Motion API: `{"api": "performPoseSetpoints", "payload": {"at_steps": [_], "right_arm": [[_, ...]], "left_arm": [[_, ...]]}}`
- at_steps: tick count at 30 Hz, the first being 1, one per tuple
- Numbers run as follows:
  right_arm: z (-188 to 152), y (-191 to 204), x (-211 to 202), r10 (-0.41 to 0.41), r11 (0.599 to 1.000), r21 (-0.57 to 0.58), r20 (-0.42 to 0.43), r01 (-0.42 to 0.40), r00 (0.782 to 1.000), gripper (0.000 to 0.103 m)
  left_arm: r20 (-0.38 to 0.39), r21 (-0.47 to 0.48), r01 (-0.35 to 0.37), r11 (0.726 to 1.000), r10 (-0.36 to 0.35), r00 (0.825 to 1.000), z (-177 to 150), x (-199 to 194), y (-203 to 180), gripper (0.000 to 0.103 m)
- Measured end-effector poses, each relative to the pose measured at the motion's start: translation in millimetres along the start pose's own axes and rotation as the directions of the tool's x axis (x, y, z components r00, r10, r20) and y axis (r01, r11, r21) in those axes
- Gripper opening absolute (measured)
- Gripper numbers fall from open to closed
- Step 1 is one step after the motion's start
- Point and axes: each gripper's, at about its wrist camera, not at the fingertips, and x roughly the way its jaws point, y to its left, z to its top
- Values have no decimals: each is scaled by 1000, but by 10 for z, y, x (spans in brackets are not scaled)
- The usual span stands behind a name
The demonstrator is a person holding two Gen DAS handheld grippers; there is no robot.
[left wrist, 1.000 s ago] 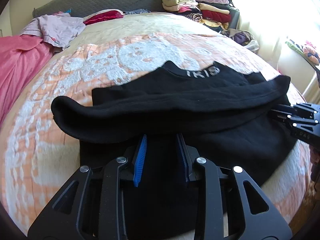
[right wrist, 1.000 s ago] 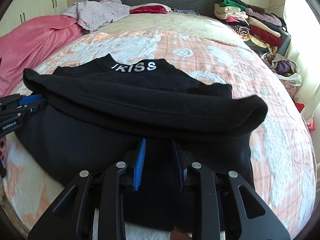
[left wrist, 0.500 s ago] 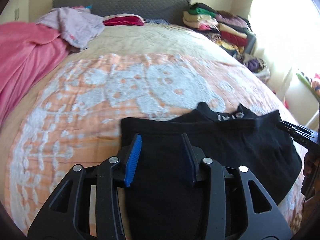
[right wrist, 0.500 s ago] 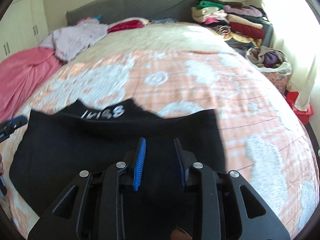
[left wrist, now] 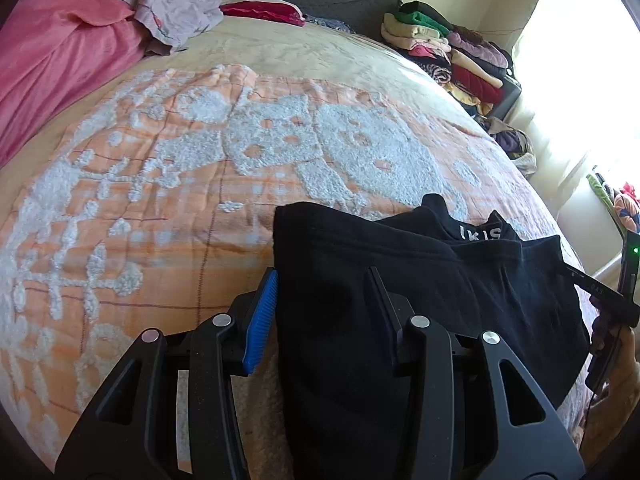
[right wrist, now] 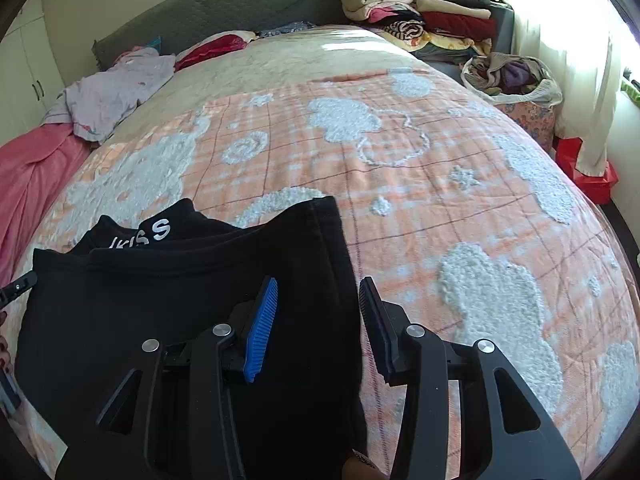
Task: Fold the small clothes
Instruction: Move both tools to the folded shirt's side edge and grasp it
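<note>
My fingers: both pairs stood spread apart, gripping nothing; my left gripper (left wrist: 320, 312) straddled the left edge of the black garment (left wrist: 400, 300), my right gripper (right wrist: 318, 320) straddled its right edge.
Bedspread (right wrist: 400, 200): orange with white tufted patterns, lying under the black garment.
Pink blanket (left wrist: 60, 60): far to the garment's left.
Black garment: lay folded on the near part of the bedspread, its white-lettered collar (right wrist: 152, 232) at its far edge.
Stack of folded clothes (right wrist: 420, 12): well beyond the garment, to the right.
Lilac cloth (right wrist: 116, 92): crumpled, well beyond the garment, to the left.
</note>
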Motion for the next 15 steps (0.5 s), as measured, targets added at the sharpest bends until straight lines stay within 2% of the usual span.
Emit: {"api": "performPoseSetpoints", "payload": {"at_steps": [1, 2, 3, 4, 7, 13, 15], "right_arm": [[-1, 13, 15, 7, 1000, 0, -4, -7, 1000, 35], [-1, 24, 28, 20, 1000, 1, -7, -20, 1000, 24], [1, 33, 24, 23, 1000, 1, -4, -23, 1000, 22], [3, 35, 1, 22, 1000, -3, 5, -22, 1000, 17], [32, -14, -96, 54, 998, 17, 39, -55, 998, 8], [157, -128, -283, 70, 996, 52, 134, -78, 989, 7], [177, -167, -267, 69, 995, 65, 135, -78, 988, 7]], "left_arm": [[-5, 11, -7, 1000, 7, 1000, -14, 27, -24, 27], [-10, 22, -17, 1000, 17, 1000, -23, 47, -48, 19], [-10, 36, -27, 999, 28, 1000, -31, 58, -71, 11], [-5, 43, -34, 999, 34, 999, -31, 51, -71, 9], [34, 48, -30, 998, 28, 999, 1, -40, -89, 5], [139, 74, -22, 997, 12, 990, 124, -321, -183, 5], [160, 79, -36, 996, 23, 987, 144, -331, -200, 5]]}}
